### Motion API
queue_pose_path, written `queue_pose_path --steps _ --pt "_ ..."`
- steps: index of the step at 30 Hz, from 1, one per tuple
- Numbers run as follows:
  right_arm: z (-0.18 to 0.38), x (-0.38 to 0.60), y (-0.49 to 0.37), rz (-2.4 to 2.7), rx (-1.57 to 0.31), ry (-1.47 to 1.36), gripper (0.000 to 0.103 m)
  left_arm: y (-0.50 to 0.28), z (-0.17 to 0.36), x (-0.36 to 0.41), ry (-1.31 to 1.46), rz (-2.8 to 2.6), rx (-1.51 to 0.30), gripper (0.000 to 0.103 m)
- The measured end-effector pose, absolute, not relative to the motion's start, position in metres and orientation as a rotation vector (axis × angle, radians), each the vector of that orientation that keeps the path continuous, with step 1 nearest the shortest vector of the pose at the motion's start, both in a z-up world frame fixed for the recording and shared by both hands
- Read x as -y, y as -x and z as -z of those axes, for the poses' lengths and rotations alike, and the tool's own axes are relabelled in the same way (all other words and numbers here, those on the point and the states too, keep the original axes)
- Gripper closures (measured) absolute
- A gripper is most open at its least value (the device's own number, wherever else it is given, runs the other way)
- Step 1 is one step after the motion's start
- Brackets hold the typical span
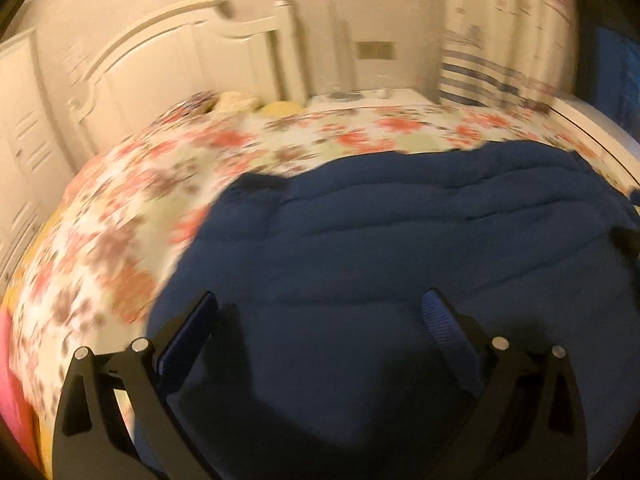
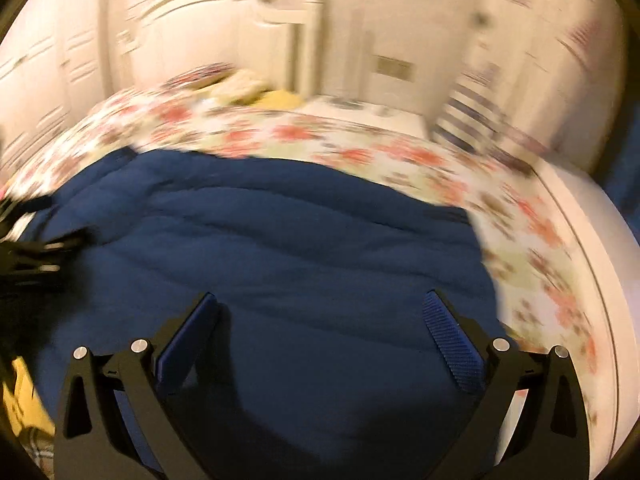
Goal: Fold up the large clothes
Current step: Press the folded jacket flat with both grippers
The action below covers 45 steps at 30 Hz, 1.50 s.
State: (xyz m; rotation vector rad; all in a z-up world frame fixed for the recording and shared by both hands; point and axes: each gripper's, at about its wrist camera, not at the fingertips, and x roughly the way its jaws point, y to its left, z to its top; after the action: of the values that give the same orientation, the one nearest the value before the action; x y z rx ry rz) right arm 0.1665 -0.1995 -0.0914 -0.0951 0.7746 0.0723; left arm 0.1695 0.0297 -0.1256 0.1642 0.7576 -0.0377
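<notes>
A large dark blue quilted garment (image 1: 400,240) lies spread flat on a bed with a floral sheet (image 1: 132,208). My left gripper (image 1: 322,304) hovers open above the garment's near left part, nothing between its fingers. The same blue garment (image 2: 260,236) fills the right wrist view, where my right gripper (image 2: 322,304) stands open over its near right part, also empty. The left gripper (image 2: 36,256) shows as a dark blur at that view's left edge. Both views are motion-blurred.
A white headboard (image 1: 172,56) and a white wardrobe (image 1: 24,128) stand behind the bed. Small pillows (image 1: 240,102) lie near the headboard. A white nightstand (image 1: 368,100) and a striped curtain (image 1: 480,76) are at the back right. The bed's white right edge (image 2: 592,264) curves past the garment.
</notes>
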Motion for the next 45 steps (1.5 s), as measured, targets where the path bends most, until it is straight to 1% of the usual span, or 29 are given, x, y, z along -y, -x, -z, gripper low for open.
queue_pose_path --steps 4,8,12,15,19,22,24,26,28,33,36,37,39,45 --pt "0.114 0.251 -0.177 -0.068 -0.832 -0.131 0.004 -0.171 0.135 -0.059 -0.081 0.036 -0.778 0.002" --pt "0.117 0.247 -0.181 -0.056 -0.839 -0.103 0.004 -0.171 0.139 -0.052 -0.126 0.013 -0.760 0.002" --pt "0.116 0.247 -0.181 -0.052 -0.841 -0.108 0.005 -0.172 0.139 -0.055 -0.111 0.019 -0.769 0.002" --pt "0.102 0.231 -0.164 -0.026 -0.795 -0.040 0.005 -0.166 0.134 -0.052 -0.126 0.000 -0.776 0.002" --pt "0.082 0.190 -0.132 -0.162 -0.724 0.011 0.005 -0.141 0.118 -0.037 -0.115 0.065 -0.749 0.002" --pt "0.091 0.139 -0.116 -0.247 -0.737 0.149 0.005 -0.122 0.116 -0.009 -0.175 0.117 -0.718 0.002" --pt "0.110 0.109 -0.110 -0.255 -0.730 0.266 0.005 -0.122 0.127 0.006 -0.221 0.127 -0.741 0.002" --pt "0.114 0.106 -0.107 -0.253 -0.694 0.302 0.005 -0.126 0.144 0.007 -0.228 0.117 -0.748 0.002" --pt "0.113 0.122 -0.109 -0.294 -0.732 0.247 0.005 -0.123 0.146 0.003 -0.220 0.139 -0.740 0.002" --pt "0.108 0.184 -0.085 -0.200 -0.730 0.168 0.005 -0.109 0.141 -0.033 -0.162 0.087 -0.738 0.002" --pt "0.116 0.237 -0.064 -0.129 -0.732 0.050 0.005 -0.099 0.143 -0.055 -0.152 0.033 -0.727 0.002" --pt "0.124 0.259 -0.059 -0.135 -0.746 -0.041 0.005 -0.098 0.145 -0.059 -0.151 0.038 -0.735 0.002" --pt "0.132 0.276 -0.056 -0.144 -0.746 -0.127 0.004 -0.099 0.148 -0.062 -0.140 0.045 -0.744 0.002" --pt "0.125 0.270 -0.052 -0.099 -0.760 -0.057 0.005 -0.100 0.150 -0.062 -0.152 0.043 -0.746 0.002"
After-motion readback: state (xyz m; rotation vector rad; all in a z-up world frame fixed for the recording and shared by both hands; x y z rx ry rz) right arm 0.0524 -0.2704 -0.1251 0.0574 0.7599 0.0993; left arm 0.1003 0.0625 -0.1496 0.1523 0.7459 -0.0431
